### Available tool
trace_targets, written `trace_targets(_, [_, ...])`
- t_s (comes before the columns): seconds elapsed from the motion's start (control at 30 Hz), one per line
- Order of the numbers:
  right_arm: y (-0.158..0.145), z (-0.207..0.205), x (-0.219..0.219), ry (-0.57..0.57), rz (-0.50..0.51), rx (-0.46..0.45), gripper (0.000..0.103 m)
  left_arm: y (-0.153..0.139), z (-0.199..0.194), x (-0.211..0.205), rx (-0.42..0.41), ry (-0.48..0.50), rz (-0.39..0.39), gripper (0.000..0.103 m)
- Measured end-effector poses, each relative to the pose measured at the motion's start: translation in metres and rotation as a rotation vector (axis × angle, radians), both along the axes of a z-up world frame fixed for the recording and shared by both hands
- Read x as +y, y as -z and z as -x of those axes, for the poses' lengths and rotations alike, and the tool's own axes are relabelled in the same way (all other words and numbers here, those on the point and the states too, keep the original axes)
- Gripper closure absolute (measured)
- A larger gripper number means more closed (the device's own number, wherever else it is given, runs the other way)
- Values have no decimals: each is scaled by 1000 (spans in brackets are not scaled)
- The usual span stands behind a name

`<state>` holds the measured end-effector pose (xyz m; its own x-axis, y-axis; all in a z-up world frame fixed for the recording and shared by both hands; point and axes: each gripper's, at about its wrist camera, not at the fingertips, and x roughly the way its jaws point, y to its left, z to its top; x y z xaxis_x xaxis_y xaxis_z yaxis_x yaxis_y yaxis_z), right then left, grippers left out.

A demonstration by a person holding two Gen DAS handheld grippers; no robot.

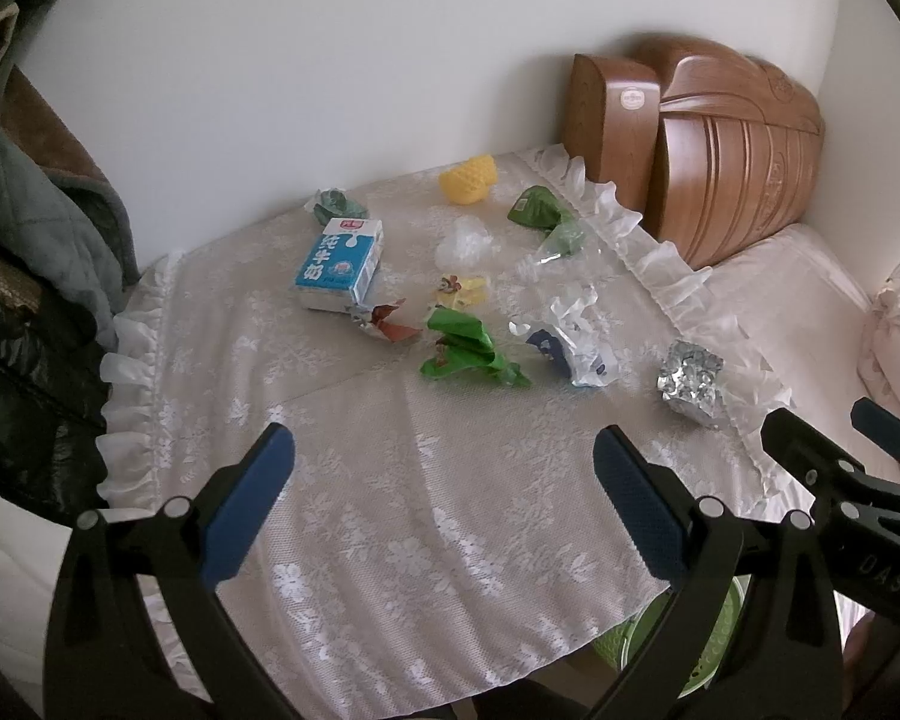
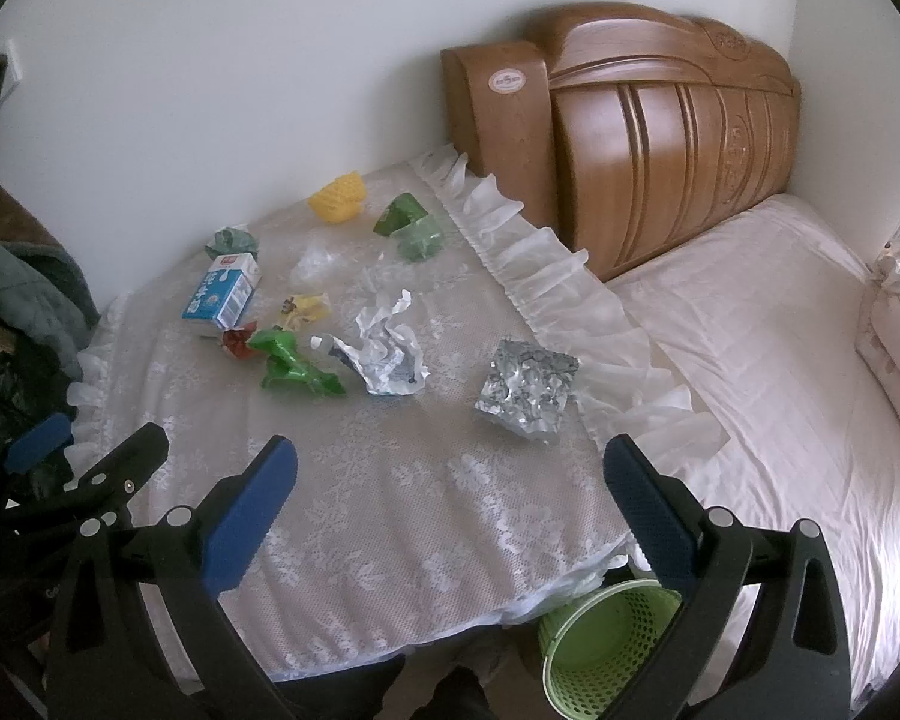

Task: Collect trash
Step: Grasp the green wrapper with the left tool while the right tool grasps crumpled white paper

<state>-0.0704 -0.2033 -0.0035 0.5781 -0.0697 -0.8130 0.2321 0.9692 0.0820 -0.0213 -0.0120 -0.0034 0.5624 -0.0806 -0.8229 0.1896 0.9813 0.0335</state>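
both grippers, left gripper [image 1: 444, 468] and right gripper [image 2: 450, 474], spread wide and empty, trash like the milk carton [image 1: 341, 264] and foil wad [image 2: 525, 393] scattered on lace-covered table [image 1: 426, 516], green bin [image 2: 606, 642] half hidden under the edge, clear plastic scraps hard to make out

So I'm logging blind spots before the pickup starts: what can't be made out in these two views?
- green basket: lower part cut off by the right-wrist view's edge, one side behind the right gripper; mostly hidden in the left-wrist view.
- milk carton: small print too small to read.
- clear plastic wrap: outline blends into the lace cloth.
- left gripper: open.
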Motion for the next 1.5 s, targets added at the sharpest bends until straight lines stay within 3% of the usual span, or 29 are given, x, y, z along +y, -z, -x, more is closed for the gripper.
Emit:
trace_targets(0.3, [7, 3, -4, 21, 14, 12, 2, 20, -3, 11, 38, -11, -14, 8])
trace_targets(0.63, [75, 21, -47, 130, -67, 146, 2, 88, -9, 36, 233, -51, 12, 8])
trace_targets(0.77, [99, 29, -58, 140, -102, 169, 2, 101, -18, 26, 254, -16, 7, 8])
trace_targets(0.97, [118, 28, -60, 139, -89, 179, 2, 108, -62, -5, 209, 42, -9, 8])
trace_targets(1.2, [127, 22, -59, 123, -110, 180, 2, 130, -127, -29, 230, -69, 9, 8])
trace_targets(1.5, [114, -44, -27, -57, -92, 152, 2, 144, -147, -34, 272, -23, 38, 46])
